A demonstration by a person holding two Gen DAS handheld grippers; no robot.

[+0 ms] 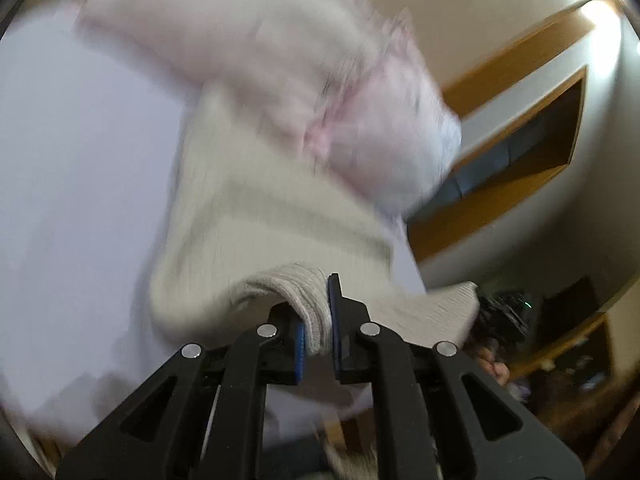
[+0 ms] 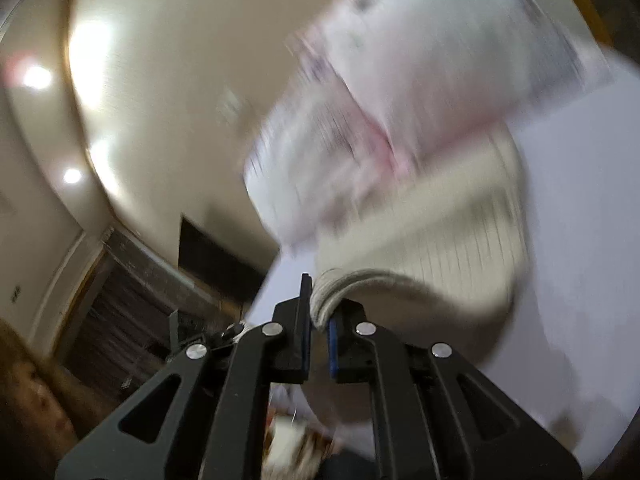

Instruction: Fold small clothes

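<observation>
A cream ribbed knit garment (image 1: 256, 216) lies on a white table (image 1: 80, 160); its near edge is lifted. My left gripper (image 1: 318, 320) is shut on that knit edge. In the right wrist view the same cream garment (image 2: 448, 248) shows, and my right gripper (image 2: 318, 312) is shut on another part of its ribbed edge. A folded pale pink and white patterned cloth (image 1: 320, 80) lies beyond the cream garment, partly on it; it also shows blurred in the right wrist view (image 2: 400, 100).
Both views are motion-blurred. Wooden wall shelves (image 1: 520, 140) stand past the table's right side. A dark doorway and furniture (image 2: 160, 280) lie left of the table (image 2: 580, 220). A person's face (image 2: 32, 400) is at the lower left.
</observation>
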